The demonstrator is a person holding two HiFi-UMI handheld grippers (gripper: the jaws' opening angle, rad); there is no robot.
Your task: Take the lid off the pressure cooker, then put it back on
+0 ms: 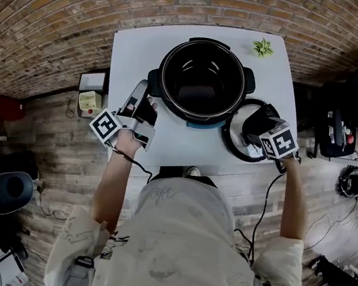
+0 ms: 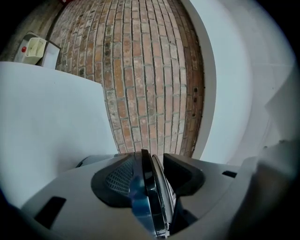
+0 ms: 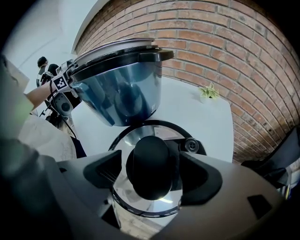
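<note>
Lid lies on table, knob between right gripper's jaws.

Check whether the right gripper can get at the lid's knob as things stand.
Very likely yes. The lid lies flat on the table beside the open cooker, knob up with nothing over it, and the right gripper stands over it with the knob between its jaws.

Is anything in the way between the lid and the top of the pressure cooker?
Nothing visible does. The lid is beside the pressure cooker, whose mouth is open and empty. The left gripper sits at its left rim, clear of the opening.
</note>
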